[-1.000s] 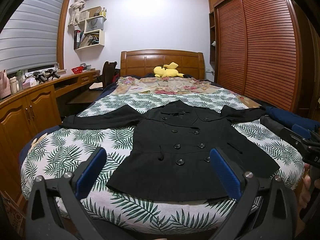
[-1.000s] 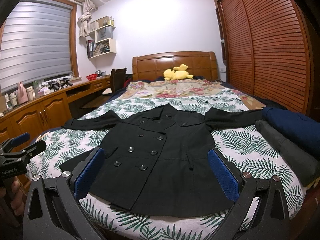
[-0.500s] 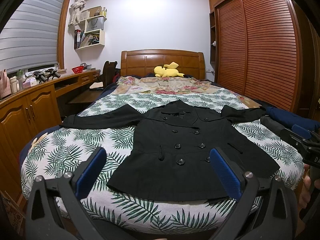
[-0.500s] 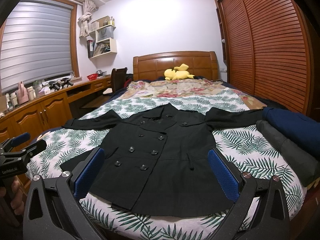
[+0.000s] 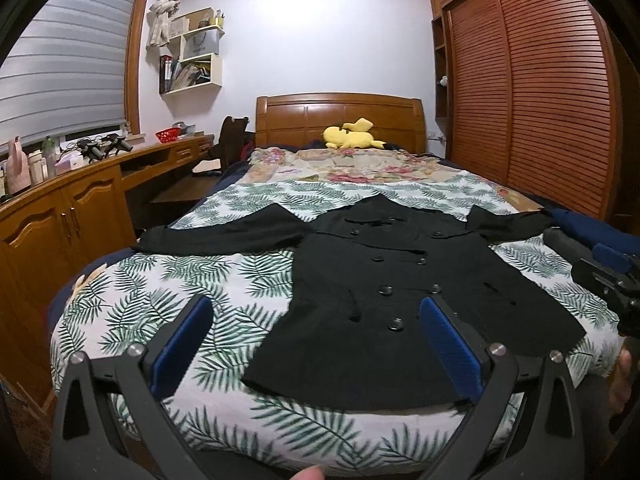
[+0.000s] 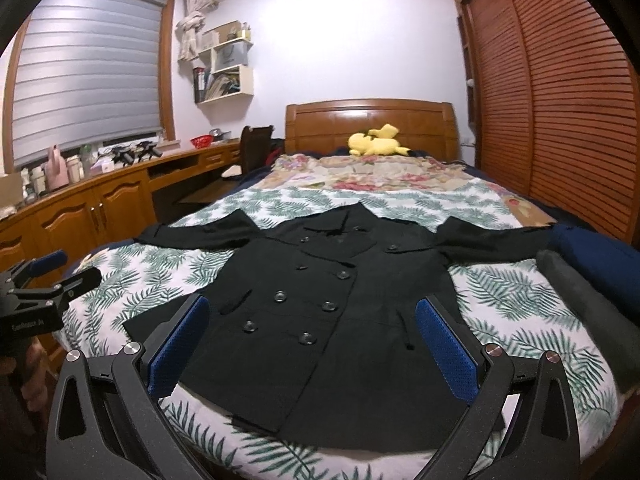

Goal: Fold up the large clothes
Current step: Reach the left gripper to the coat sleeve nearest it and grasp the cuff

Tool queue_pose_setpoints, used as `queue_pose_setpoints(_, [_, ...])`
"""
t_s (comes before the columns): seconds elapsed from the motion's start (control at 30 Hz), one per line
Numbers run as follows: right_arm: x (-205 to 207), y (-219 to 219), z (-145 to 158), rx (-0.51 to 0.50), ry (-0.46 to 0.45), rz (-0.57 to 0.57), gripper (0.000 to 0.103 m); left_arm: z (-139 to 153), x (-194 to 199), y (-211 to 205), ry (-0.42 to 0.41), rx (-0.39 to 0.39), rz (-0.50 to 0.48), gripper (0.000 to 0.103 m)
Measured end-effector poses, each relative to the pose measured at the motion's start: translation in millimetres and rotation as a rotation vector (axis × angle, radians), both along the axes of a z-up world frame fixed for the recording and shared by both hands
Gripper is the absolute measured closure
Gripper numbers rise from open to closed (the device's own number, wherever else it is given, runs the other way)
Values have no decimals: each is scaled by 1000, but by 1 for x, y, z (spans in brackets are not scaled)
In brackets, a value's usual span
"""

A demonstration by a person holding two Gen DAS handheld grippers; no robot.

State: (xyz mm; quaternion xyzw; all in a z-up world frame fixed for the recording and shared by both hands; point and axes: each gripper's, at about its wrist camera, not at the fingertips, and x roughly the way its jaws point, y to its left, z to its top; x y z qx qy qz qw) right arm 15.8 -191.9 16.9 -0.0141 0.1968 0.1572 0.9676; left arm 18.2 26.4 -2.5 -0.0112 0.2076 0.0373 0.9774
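Note:
A black double-breasted coat lies flat and face up on the leaf-print bed cover, both sleeves spread out sideways. My left gripper hovers open above the coat's bottom hem, near its left corner, with nothing between the blue pads. My right gripper is open too, held over the middle of the hem. Neither touches the cloth. The right gripper shows at the right edge of the left wrist view; the left gripper shows at the left edge of the right wrist view.
Folded dark blue and grey clothes lie along the bed's right side. A yellow plush toy sits by the headboard. Wooden cabinets line the left wall and a slatted wardrobe the right.
Both grippers have shifted slightly left and closer to the bed; the coat sits further right in both views. The coat itself has not moved.

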Motion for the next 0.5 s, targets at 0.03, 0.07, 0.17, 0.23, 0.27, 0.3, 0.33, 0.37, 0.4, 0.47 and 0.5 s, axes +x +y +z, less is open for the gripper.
queue_pose_setpoints(0.03, [4,3,-1,-3,3,8,0,-1,2,4,2,1,3,0])
queue_pose_setpoints(0.07, [9,6,-3,-6,6,19,0,-2,5,9,5,1,7,0])
queue_pose_setpoints(0.17, [24,19,-8,-12,12,46,0,-7,16,24,16,-1,15,0])
queue_pose_setpoints(0.23, [34,27,-12,-13,17,64,0,-12,25,35,33,-9,24,0])
queue_pose_setpoints(0.27, [40,32,-14,-14,19,75,0,-14,28,39,41,-13,29,0])
queue_pose_setpoints(0.3, [44,36,-16,-14,23,85,0,-17,32,45,50,-15,35,0])
queue_pose_setpoints(0.33, [49,39,-17,-14,27,95,0,-20,37,50,61,-15,44,0])
queue_pose_setpoints(0.37, [54,43,-18,-15,31,107,0,-23,41,54,70,-13,53,0])
queue_pose_setpoints(0.4, [59,47,-20,-18,35,117,0,-25,45,58,75,-12,60,0])
queue_pose_setpoints(0.47, [69,54,-24,-26,42,134,0,-30,52,66,83,-15,68,0])
queue_pose_setpoints(0.5, [75,58,-25,-31,47,144,0,-33,56,70,85,-15,76,0])
